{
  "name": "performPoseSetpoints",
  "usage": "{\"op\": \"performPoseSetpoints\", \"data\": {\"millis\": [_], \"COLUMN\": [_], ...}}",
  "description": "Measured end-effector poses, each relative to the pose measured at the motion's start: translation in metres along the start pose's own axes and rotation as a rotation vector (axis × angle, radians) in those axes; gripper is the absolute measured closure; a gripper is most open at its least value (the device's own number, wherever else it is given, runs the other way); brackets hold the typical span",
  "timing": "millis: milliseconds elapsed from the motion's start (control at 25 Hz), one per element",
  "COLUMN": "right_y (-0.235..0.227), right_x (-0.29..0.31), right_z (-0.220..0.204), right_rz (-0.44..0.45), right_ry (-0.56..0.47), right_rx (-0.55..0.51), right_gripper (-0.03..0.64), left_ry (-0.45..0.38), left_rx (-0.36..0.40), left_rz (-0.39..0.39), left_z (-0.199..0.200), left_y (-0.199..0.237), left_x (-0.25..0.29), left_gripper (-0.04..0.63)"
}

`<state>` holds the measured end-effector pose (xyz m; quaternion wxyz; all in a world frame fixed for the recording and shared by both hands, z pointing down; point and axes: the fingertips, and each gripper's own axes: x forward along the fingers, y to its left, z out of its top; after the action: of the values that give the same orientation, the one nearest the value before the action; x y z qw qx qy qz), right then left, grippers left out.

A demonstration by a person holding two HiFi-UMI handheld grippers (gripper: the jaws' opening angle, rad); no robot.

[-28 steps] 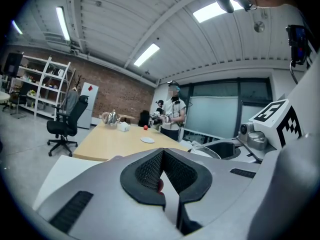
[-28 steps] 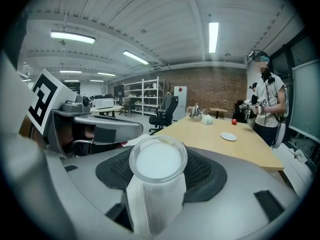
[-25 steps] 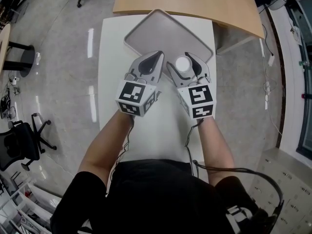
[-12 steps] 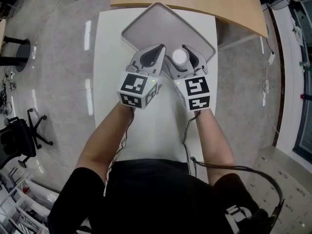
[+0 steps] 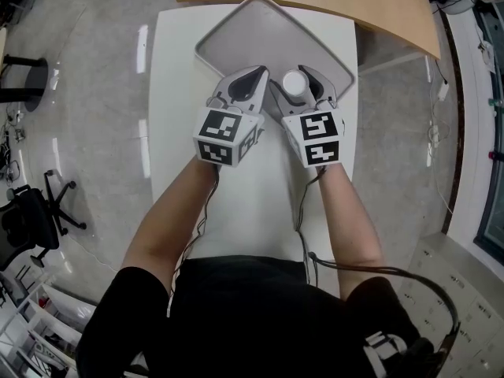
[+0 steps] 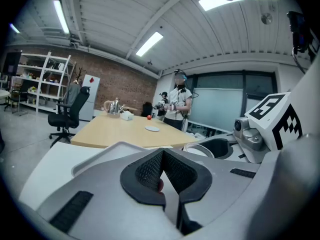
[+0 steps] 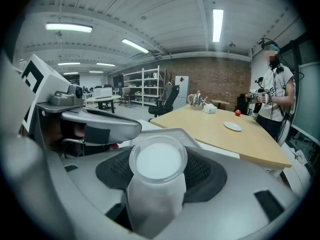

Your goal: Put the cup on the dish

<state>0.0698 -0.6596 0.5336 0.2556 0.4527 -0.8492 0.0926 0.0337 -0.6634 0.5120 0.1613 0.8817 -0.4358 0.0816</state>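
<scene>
A white frosted cup (image 5: 294, 83) is clamped upright between the jaws of my right gripper (image 5: 297, 78), over the near right edge of the grey square dish (image 5: 260, 31). The right gripper view has the cup (image 7: 157, 179) filling the middle, with the right gripper (image 7: 159, 156) shut round it and the dish rim (image 7: 172, 132) just beyond. My left gripper (image 5: 253, 75) sits beside it on the left, over the dish's near edge. In the left gripper view the left gripper (image 6: 162, 154) has its pads together with nothing between them, and the dish (image 6: 97, 156) lies ahead.
The dish rests at the far end of a narrow white table (image 5: 252, 203). Behind it stands a curved wooden table (image 7: 235, 134) with a small plate (image 7: 232, 126), a kettle and a red object. A person (image 7: 274, 94) stands at the far right. Office chairs (image 6: 67, 116) and shelves line the room.
Both grippers have moved forward together, and the cup has gone with the right one from the near side of the dish to over its near edge. Neither grip has changed.
</scene>
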Motion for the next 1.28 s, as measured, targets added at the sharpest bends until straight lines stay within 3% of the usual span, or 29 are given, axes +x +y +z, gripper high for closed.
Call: {"op": "performPoseSetpoints", "data": {"millis": [1280], "right_y": [-0.013], "right_x": [0.06], "right_z": [-0.043], "right_rz": [-0.015], "right_ry": [0.096], "right_rx": [0.012], "right_gripper": [0.371], "left_ry": [0.078], "left_rx": [-0.031], "left_rz": [0.037], "left_z": [-0.049], "left_y": [0.036], "left_x": [0.031], "left_gripper": [0.597]}}
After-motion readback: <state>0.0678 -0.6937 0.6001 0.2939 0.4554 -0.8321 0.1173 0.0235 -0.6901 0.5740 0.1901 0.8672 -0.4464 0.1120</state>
